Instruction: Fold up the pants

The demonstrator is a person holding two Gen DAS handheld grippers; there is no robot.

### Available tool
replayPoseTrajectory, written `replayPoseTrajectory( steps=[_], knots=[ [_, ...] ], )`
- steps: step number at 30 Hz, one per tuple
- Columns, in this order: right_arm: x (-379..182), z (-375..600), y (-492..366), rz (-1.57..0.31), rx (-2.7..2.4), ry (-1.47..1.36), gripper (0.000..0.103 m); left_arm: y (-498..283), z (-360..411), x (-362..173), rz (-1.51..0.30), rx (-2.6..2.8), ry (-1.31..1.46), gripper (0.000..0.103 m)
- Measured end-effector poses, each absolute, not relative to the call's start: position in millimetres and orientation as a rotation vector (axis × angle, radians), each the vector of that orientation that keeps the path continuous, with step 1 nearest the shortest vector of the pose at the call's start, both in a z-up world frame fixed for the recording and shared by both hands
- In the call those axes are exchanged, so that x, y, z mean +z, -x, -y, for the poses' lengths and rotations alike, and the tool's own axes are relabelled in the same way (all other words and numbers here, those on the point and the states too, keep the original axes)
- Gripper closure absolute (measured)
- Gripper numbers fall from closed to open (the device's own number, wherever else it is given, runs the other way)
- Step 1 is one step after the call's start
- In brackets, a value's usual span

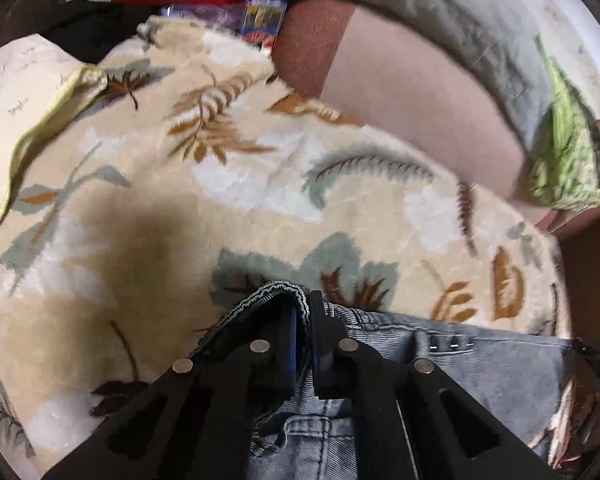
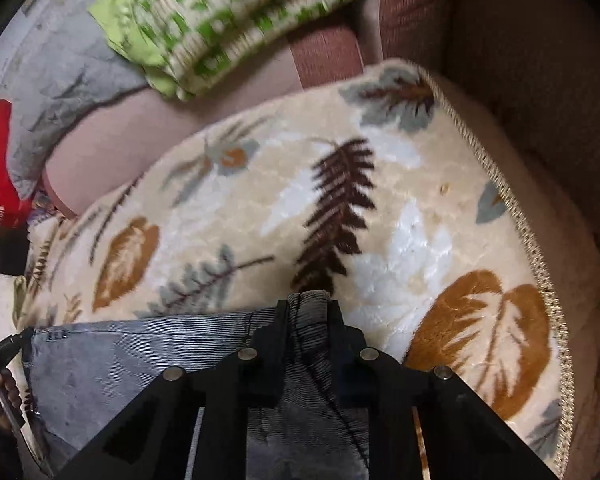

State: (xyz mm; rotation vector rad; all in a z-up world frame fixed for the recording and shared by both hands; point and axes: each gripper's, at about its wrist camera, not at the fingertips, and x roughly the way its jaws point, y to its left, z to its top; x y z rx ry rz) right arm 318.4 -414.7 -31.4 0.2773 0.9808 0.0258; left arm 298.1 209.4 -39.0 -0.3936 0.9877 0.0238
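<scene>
No writing legible; left gripper [image 1: 306, 320] pinches the faded blue denim pants [image 1: 480, 364] tight, right gripper [image 2: 308, 316] clamps their hem, over the cream leaf-patterned blanket [image 2: 260, 184].

L wrist cam: close, angled down | R: same | shared: jeans [image 1: 480, 364] (waistband), blanket [image 2: 380, 200]

Soft cream blanket [image 1: 228, 200] with brown and grey leaves, spread over a pink couch [image 1: 420, 92]. Blue jeans [image 1: 480, 376] lying on the blanket. Green pillow [image 2: 228, 20] up on the couch.
</scene>
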Motion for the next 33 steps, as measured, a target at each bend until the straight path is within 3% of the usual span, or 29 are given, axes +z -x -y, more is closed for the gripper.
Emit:
replayPoseTrajectory(
  steps=[12, 17, 21, 27, 28, 30, 33],
  knots=[
    [51.4, 428.1, -203.4, -0.779, 0.111, -0.351, 0.085, -167.7, -215.6, 66.5, -0.759, -0.148, 0.378, 0.101],
    [64.1, 434.8, -106.7, -0.726, 0.159, -0.358, 0.085, -78.7, -224.1, 71.2, -0.724, -0.177, 0.368, 0.101],
    [27.7, 440.4, -35.1, -0.783, 0.174, -0.368, 0.084, -22.4, -236.4, 41.7, -0.794, -0.175, 0.395, 0.1],
    [-66.0, 457.3, 33.9, -1.036, 0.194, -0.464, 0.069, 15.2, -257.4, 3.2, -0.981, -0.027, 0.285, 0.096],
    [-66.9, 465.8, 42.7, -1.015, 0.185, -0.51, 0.066, 15.1, -256.3, 7.2, -0.973, -0.001, 0.258, 0.096],
    [-57.3, 478.8, 49.2, -0.953, 0.169, -0.581, 0.042, 8.5, -245.4, 20.2, -0.943, -0.001, 0.233, 0.095],
    [-36.9, 487.2, 35.9, -0.873, 0.156, -0.637, 0.039, -6.0, -207.9, 29.9, -0.896, -0.085, 0.195, 0.084]
  ],
)
